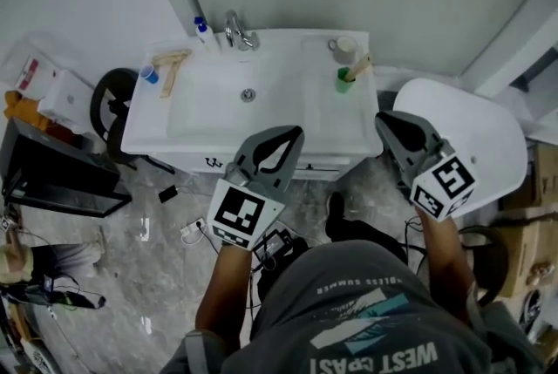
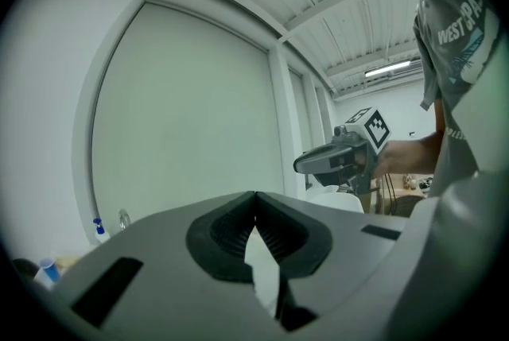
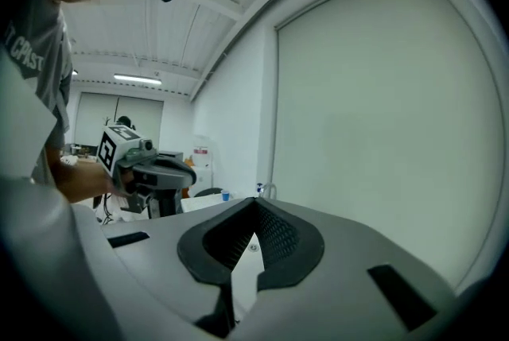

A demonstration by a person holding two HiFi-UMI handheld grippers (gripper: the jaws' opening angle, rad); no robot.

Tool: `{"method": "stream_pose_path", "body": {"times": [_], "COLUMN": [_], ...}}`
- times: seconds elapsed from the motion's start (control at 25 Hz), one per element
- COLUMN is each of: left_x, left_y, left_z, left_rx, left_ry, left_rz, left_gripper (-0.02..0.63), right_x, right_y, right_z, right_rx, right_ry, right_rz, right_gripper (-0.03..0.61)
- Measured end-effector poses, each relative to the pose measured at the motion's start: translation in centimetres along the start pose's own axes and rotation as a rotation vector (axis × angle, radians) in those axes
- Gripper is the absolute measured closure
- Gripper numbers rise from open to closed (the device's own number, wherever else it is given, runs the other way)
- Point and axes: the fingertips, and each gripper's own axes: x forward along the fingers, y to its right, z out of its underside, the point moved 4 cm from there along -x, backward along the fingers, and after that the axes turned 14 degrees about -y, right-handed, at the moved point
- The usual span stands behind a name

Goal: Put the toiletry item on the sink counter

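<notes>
The left hand-held gripper [image 1: 288, 139] has its jaws together on nothing, and so does the right hand-held gripper [image 1: 385, 121]. Both hang just short of the near edge of the surface [image 1: 331, 119], pointing to 12 o'clock.

From the right one, a green cup [image 1: 346, 82] with a wooden stick in it stands near, at 11 o'clock, with a white cup [image 1: 346, 47] behind it. From the left one, the basin [image 1: 218, 106] lies at 12 o'clock. A blue-capped bottle [image 1: 202, 30] stands beside the tap [image 1: 237, 32] at 11 o'clock, and a wooden brush [image 1: 170, 65] lies by a small blue cup [image 1: 150, 73] at 10 o'clock.

Every toiletry item I can make out already sits on the surface (which one the task means, I cannot tell). Nothing is in hand, so I judge that no carrying step is under way. The next move calls for choosing the item, then spreading one pair of jaws before closing on it.
</notes>
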Motion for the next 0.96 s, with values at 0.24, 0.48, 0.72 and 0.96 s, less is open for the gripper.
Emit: {"method": "stream_pose_path", "body": {"times": [0.24, 0.48, 0.72, 0.96], "left_x": [-1.9, -2.7, -3.0, -3.5], "left_y": [2.2, 4.5, 6.5, 7.0], "left_z": [0.0, 1.1, 2.2, 2.1], "left_rx": [0.018, 0.021, 0.000, 0.000], "left_ry": [0.014, 0.023, 0.001, 0.009], "left_rz": [0.054, 0.121, 0.156, 0.151], "left_gripper": [0.612, 0.611, 0.612, 0.611], "right_x": [-2.9, -3.8, -4.2, -4.9], "right_y": [-4.7, -8.4, -10.3, -10.7], "right_z": [-0.3, 0.6, 1.2, 1.4], "right_rx": [-0.035, -0.039, -0.054, -0.058], "right_ry": [-0.010, -0.027, -0.050, -0.056], "right_rz": [-0.025, -0.052, -0.073, -0.068], "right_gripper": [0.551, 0.551, 0.551, 0.549]}}
